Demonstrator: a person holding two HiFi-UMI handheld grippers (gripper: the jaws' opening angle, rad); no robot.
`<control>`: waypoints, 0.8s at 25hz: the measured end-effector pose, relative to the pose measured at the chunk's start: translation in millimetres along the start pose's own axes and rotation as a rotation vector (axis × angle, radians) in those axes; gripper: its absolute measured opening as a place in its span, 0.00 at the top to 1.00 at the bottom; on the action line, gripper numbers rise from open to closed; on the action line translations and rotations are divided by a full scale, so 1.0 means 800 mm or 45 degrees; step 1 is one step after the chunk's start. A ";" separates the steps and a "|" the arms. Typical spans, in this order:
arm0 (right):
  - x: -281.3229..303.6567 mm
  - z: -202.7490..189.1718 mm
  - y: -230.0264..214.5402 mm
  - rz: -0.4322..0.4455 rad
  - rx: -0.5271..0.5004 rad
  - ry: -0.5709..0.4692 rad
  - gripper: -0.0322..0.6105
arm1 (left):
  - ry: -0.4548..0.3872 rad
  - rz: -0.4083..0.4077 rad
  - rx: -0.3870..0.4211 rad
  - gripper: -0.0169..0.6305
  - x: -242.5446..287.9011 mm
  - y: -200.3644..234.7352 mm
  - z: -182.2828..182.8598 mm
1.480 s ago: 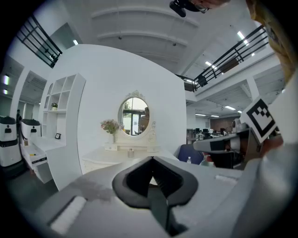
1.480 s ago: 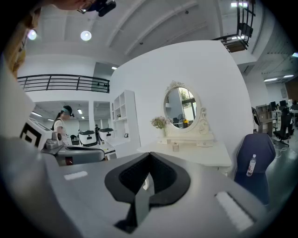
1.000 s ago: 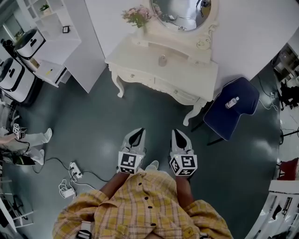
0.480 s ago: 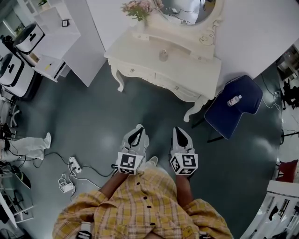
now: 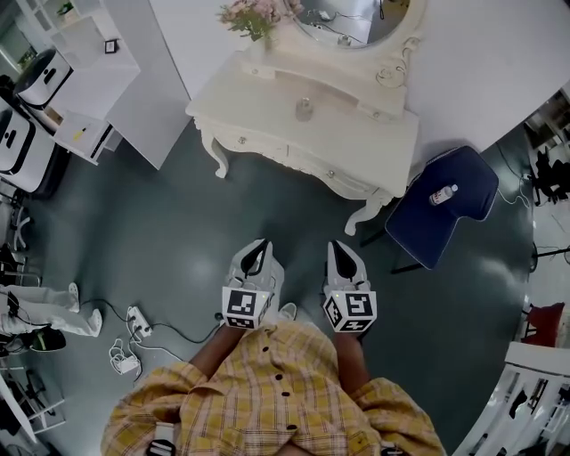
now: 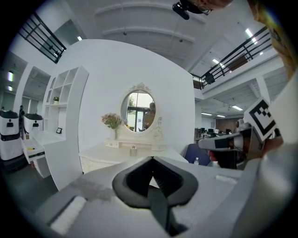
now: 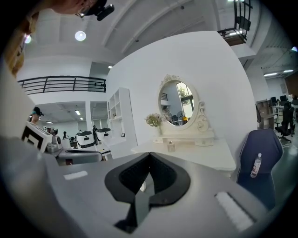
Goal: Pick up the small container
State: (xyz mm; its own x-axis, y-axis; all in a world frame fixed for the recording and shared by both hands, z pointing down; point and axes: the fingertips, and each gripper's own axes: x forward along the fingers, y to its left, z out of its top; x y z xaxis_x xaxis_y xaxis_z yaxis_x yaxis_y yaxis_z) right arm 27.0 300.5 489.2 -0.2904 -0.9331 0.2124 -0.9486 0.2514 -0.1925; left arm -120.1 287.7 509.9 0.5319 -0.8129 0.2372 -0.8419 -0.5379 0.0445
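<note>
Early in the task: no grasp made, nothing lifted. On the left, left gripper (image 5: pixel 258 253) with jaws pressed together on nothing, low over the floor (image 5: pixel 160 240) and well short of the dressing table (image 5: pixel 365 138). To its right, right gripper (image 5: pixel 337 254) likewise closed and empty. Far ahead, mid-tabletop below the mirror (image 5: pixel 356 13), small container (image 5: pixel 305 109), untouched. Stands upright, long axis vertical, cap end up, as far as so small a shape allows. Left to do: close the gap, open a pair of jaws, grip, lift.
</note>
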 end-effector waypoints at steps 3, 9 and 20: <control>0.025 0.007 -0.015 -0.013 0.004 -0.003 0.95 | 0.000 -0.017 0.003 0.98 0.028 0.008 0.005; 0.095 0.028 -0.038 0.007 -0.002 0.004 0.95 | 0.009 0.001 0.017 0.98 0.097 0.045 0.028; 0.233 0.084 -0.077 -0.026 -0.002 -0.007 0.95 | 0.009 -0.061 0.017 0.98 0.226 0.119 0.080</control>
State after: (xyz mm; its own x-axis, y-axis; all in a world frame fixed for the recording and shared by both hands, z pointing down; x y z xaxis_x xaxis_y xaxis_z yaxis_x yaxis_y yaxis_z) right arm 39.9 93.6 476.3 -0.2703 -0.9395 0.2106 -0.9545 0.2328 -0.1865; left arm -98.0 75.1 495.0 0.5706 -0.7848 0.2418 -0.8143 -0.5788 0.0430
